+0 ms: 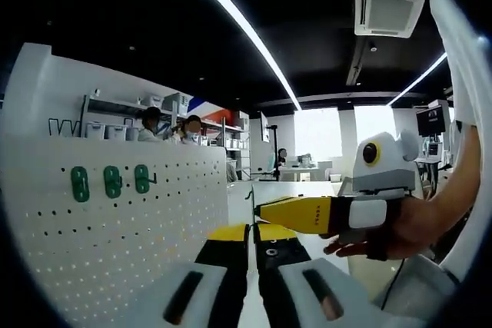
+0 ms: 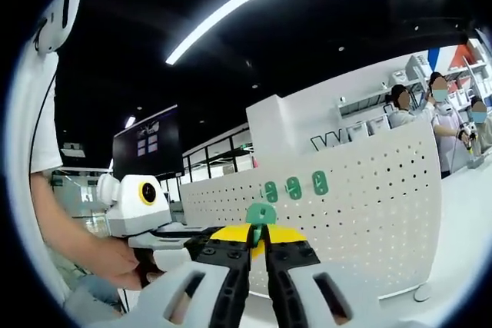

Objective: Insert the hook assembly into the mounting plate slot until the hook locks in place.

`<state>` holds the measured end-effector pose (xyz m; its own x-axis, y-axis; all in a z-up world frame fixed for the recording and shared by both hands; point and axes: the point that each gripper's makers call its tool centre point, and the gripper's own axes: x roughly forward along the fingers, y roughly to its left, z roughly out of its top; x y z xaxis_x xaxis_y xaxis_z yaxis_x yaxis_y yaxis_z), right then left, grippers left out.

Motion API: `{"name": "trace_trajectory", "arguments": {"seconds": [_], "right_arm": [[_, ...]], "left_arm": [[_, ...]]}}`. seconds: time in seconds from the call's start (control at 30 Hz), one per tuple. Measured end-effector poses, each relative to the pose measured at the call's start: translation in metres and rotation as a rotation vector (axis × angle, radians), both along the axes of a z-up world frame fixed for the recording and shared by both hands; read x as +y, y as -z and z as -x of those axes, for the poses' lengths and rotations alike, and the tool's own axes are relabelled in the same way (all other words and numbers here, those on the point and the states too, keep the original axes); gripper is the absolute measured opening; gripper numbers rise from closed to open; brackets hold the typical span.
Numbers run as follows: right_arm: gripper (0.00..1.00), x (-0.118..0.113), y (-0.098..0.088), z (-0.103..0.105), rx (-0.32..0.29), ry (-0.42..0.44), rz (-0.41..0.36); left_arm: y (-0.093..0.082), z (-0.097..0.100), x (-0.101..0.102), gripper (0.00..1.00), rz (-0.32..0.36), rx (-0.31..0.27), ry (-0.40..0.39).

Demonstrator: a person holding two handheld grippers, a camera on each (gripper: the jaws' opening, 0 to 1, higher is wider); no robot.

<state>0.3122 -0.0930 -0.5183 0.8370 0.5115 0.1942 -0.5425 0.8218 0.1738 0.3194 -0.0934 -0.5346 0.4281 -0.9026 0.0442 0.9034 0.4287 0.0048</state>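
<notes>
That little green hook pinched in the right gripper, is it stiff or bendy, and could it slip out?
The green hook looks like moulded plastic, so probably stiff and light. Just a small part of it sits between the right gripper fingers, so it might twist or slip if pushed hard against the white pegboard. Three similar hooks already hang there unsupported, suggesting little weight.

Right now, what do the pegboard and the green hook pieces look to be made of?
The pegboard looks like white painted sheet metal or rigid plastic: smooth, matte, evenly punched with holes; I cannot tell which. The three green hooks on the board and the green hook between the right gripper's jaws look like moulded plastic: uniform colour, rounded edges, a slight sheen.
</notes>
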Motion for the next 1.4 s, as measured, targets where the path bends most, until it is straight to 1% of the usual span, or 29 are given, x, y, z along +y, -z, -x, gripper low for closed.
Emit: {"name": "trace_trajectory", "arguments": {"seconds": [0.23,0.57,0.73,1.0,1.03,1.07,1.13,1.17,1.23,1.3,1.33,1.4], "right_arm": [[0.03,-0.001,0.001,0.0,-0.003,0.009,0.007],[0.01,-0.001,0.003,-0.001,0.019,0.024,0.019],[0.01,-0.001,0.004,-0.001,0.029,0.028,0.023],[0.01,0.0,0.006,-0.001,0.036,0.02,0.027],[0.01,0.0,0.006,-0.001,0.037,0.02,0.029],[0.01,-0.001,0.006,-0.001,0.041,0.023,0.033],[0.01,-0.002,0.007,-0.002,0.046,0.022,0.024],[0.01,-0.002,0.007,-0.002,0.047,0.021,0.024],[0.01,-0.002,0.008,-0.002,0.049,0.02,0.026],[0.01,-0.001,0.009,-0.002,0.055,0.015,0.023],[0.01,-0.001,0.01,-0.002,0.056,0.015,0.022],[0.01,-0.001,0.011,-0.002,0.061,0.013,0.021]], "left_arm": [[0.002,0.001,0.0,0.02,0.0,0.008,-0.005],[0.004,0.002,0.0,0.02,-0.013,0.011,-0.013],[0.006,0.002,0.0,0.03,-0.01,0.038,-0.014],[0.007,0.002,0.001,0.04,-0.014,0.051,-0.007],[0.007,0.002,0.001,0.05,-0.02,0.044,-0.004],[0.009,0.001,0.001,0.08,-0.033,0.038,-0.006],[0.011,-0.001,0.002,0.18,-0.045,0.03,-0.014],[0.011,-0.001,0.002,0.21,-0.045,0.028,-0.018],[0.013,-0.003,0.004,0.29,-0.046,0.038,-0.022],[0.018,-0.006,0.006,0.37,-0.062,0.035,-0.039],[0.018,-0.006,0.007,0.4,-0.067,0.024,-0.042],[0.022,-0.006,0.007,0.42,-0.081,0.036,-0.04]]}}
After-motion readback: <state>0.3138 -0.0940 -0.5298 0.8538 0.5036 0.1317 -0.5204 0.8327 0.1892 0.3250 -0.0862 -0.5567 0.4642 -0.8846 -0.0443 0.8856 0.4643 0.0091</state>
